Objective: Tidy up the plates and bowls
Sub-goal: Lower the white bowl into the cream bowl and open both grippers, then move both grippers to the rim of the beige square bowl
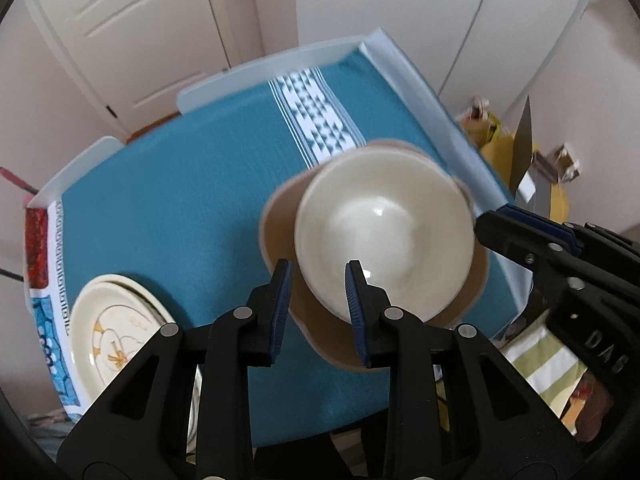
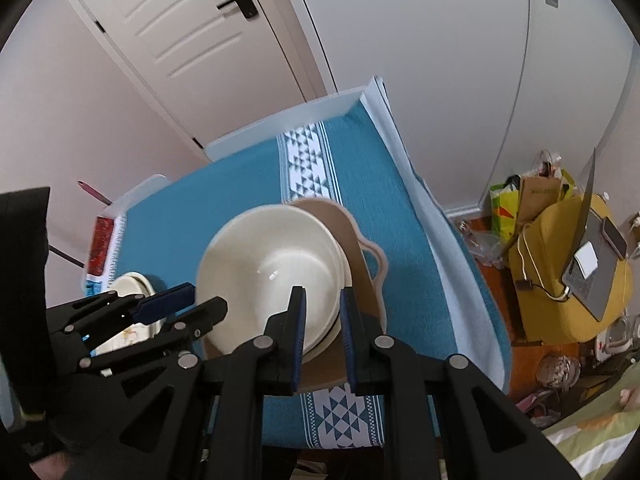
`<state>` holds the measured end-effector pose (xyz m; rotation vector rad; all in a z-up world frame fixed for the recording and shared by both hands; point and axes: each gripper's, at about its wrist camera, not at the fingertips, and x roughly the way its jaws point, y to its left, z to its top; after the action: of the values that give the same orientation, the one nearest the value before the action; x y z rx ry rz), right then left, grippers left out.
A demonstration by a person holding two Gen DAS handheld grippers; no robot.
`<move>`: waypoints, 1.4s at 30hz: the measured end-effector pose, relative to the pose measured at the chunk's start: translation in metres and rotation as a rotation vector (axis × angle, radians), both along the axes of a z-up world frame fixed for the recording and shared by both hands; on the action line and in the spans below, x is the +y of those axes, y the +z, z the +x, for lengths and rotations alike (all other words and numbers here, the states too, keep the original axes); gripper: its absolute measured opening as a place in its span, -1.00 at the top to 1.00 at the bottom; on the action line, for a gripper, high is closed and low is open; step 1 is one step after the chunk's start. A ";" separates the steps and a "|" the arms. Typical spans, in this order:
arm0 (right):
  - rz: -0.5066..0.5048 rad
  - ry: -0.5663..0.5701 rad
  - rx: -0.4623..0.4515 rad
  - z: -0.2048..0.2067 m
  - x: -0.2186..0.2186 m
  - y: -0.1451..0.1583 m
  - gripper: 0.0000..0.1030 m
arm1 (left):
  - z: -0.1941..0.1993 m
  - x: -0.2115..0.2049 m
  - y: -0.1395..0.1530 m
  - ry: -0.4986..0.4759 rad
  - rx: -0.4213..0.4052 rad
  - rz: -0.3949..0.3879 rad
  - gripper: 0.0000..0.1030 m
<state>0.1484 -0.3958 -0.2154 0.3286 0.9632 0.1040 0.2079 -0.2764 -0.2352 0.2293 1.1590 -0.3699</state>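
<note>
Bowls sit nested, cream white, on a tan mat that lies on the counter under a teal cloth. In the left wrist view the stack is at centre, toward 1 o'clock of the left gripper. A pile of plates, patterned in orange, rests at 8 o'clock, well apart from the bowls.

Left gripper: jaws apart, straddling the near rim of the top bowl, one finger outside the wall and one over the inside. Whether the pads touch the rim cannot be told; nothing is clamped.

Right gripper: jaws close together with the near rim of the bowl stack between them. In the right wrist view the gap looks narrow, but firm contact on the rim cannot be confirmed. A lower bowl rim shows beneath the top one at 3 o'clock.

Judgement on risks: both tools hold only thin rim edges of smooth glazed ware, so a lift could let a bowl slip and drop. Nested bowls may stick, so that the lower one rises and then falls. Uneven pull from the two sides could tilt the stack. Dragging may shift the mat toward the nearby counter edge at 3 o'clock.
</note>
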 end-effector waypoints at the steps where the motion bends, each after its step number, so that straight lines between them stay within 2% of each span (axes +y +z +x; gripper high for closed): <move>1: 0.006 0.007 -0.010 -0.001 -0.002 0.005 0.70 | -0.001 0.003 0.008 0.011 -0.017 -0.017 0.54; 6: 0.005 0.057 -0.055 -0.001 -0.017 0.033 0.70 | -0.006 0.023 0.042 0.070 -0.087 -0.096 0.51; 7: -0.004 0.064 -0.063 -0.001 -0.019 0.037 0.62 | -0.007 0.028 0.048 0.085 -0.098 -0.105 0.44; 8: -0.013 0.075 -0.072 -0.002 -0.022 0.042 0.52 | -0.008 0.032 0.051 0.099 -0.102 -0.111 0.25; 9: -0.017 0.083 -0.079 -0.002 -0.024 0.045 0.10 | -0.009 0.036 0.053 0.111 -0.103 -0.116 0.03; 10: -0.016 0.090 -0.086 -0.003 -0.027 0.046 -0.18 | -0.011 0.041 0.055 0.133 -0.108 -0.127 -0.58; 11: -0.011 0.094 -0.094 -0.005 -0.031 0.048 -0.64 | -0.013 0.046 0.057 0.154 -0.123 -0.137 -0.91; 12: -0.008 0.097 -0.095 -0.005 -0.034 0.047 -0.74 | -0.018 0.051 0.059 0.177 -0.149 -0.145 -0.93; 13: -0.005 0.103 -0.088 -0.006 -0.036 0.046 -0.74 | -0.022 0.053 0.060 0.189 -0.161 -0.151 -0.93; 17: -0.035 0.133 -0.060 -0.008 -0.042 0.037 -0.74 | -0.027 0.056 0.050 0.204 -0.118 -0.118 -0.93; 23: -0.154 0.171 -0.023 -0.008 -0.046 0.020 -0.74 | -0.030 0.053 0.022 0.166 -0.027 -0.060 -0.93; 27: -0.199 0.198 0.045 -0.001 -0.050 0.001 -0.74 | -0.029 0.049 -0.004 0.123 0.030 -0.011 -0.93; 29: -0.203 0.211 0.104 0.003 -0.050 -0.010 -0.74 | -0.028 0.048 -0.014 0.112 0.057 -0.013 -0.93; 37: -0.232 0.272 0.197 0.019 -0.037 -0.037 -0.74 | -0.018 0.042 -0.041 0.092 0.110 0.009 -0.93; 41: -0.261 0.321 0.254 0.030 -0.027 -0.053 -0.73 | -0.012 0.036 -0.054 0.072 0.153 0.018 -0.80; 42: -0.274 0.334 0.261 0.031 -0.024 -0.056 -0.68 | -0.010 0.035 -0.058 0.069 0.163 0.016 -0.76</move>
<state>0.1796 -0.4198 -0.2715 -0.0764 1.2695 0.2350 0.1974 -0.2416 -0.2931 0.1753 1.3275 -0.3232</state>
